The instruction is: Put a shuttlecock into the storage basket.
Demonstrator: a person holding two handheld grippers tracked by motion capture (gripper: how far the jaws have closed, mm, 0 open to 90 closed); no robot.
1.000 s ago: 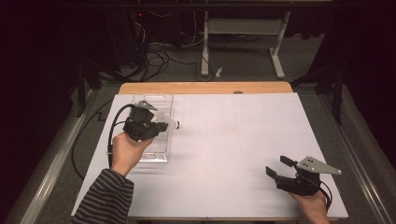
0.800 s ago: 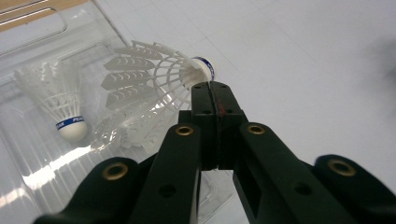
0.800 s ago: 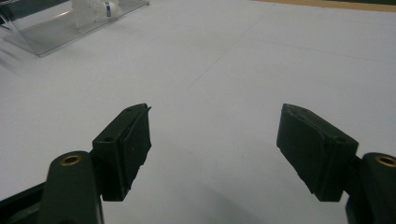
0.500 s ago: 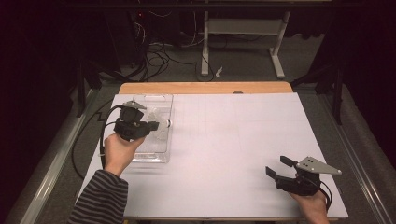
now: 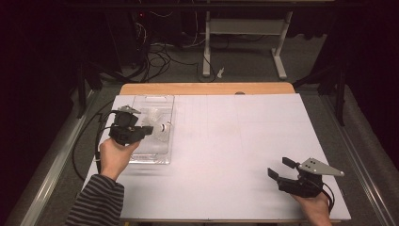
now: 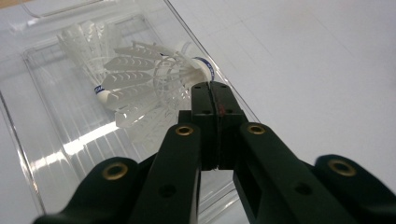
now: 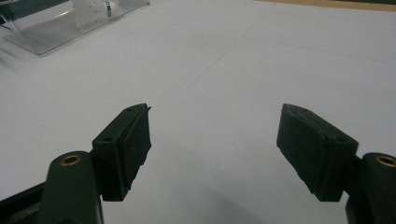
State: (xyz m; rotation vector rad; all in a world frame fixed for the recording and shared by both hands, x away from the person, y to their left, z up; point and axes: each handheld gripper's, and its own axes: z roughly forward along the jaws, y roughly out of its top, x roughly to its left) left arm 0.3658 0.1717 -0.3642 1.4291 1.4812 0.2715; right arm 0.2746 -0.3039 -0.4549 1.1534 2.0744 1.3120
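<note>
Left tongs are pressed together over the clear tray at about nine o'clock on the worktop; in the left gripper view their tips sit by the cork of a shuttlecock, though whether a feather is pinched between them cannot be told. Two shuttlecocks lie inside the tray, the second toward its far wall, and the tray's right rim runs just beside the tips. Right tongs stand wide apart, holding nothing, near the front edge at about five o'clock, with bare white worktop stretching from them across to the tray.
</note>
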